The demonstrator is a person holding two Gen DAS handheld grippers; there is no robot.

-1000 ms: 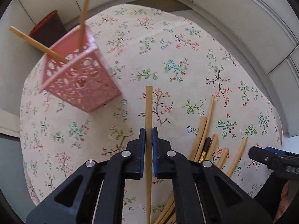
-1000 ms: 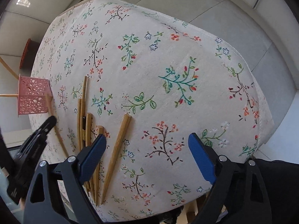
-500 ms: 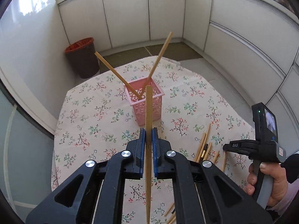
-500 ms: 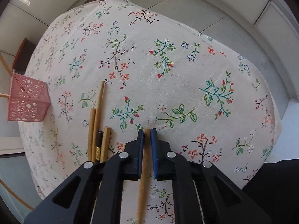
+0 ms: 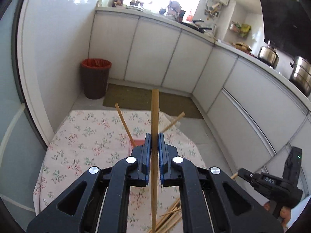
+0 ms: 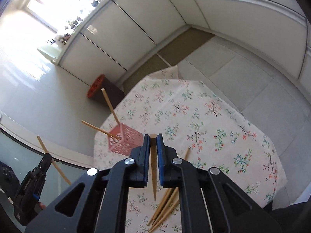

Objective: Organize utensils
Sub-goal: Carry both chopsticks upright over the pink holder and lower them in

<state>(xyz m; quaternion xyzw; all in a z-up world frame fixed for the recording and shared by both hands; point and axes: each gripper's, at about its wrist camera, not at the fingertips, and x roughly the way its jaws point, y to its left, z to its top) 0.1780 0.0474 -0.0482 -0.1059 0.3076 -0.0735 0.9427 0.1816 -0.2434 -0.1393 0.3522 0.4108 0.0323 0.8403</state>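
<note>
My left gripper (image 5: pixel 155 138) is shut on a wooden chopstick (image 5: pixel 155 116) that rises past the pads, high above the table. The pink lattice basket (image 5: pixel 138 143) peeks out just behind its fingers, with two chopsticks (image 5: pixel 124 121) leaning out of it. My right gripper (image 6: pixel 153 138) is shut on another chopstick (image 6: pixel 153 167) whose thick end sits between the pads and whose tip hangs down. In the right wrist view the pink basket (image 6: pixel 126 140) stands at the table's left edge. Loose chopsticks (image 6: pixel 165 207) lie on the cloth below. Each view shows the other gripper at its edge: the left one (image 6: pixel 43 159), the right one (image 5: pixel 241 172).
The round table carries a floral cloth (image 6: pixel 213 126). A dark bin with a red liner (image 5: pixel 95 77) stands on the floor by the white cabinets (image 5: pixel 155 52). A counter with pots (image 5: pixel 299 73) runs along the right. A person's hand (image 5: pixel 281 211) holds the right gripper's handle.
The right gripper went from open over the pile to shut on a chopstick, then lifted it. The left gripper rose and tilted up with its chopstick, so the kitchen comes into view.
</note>
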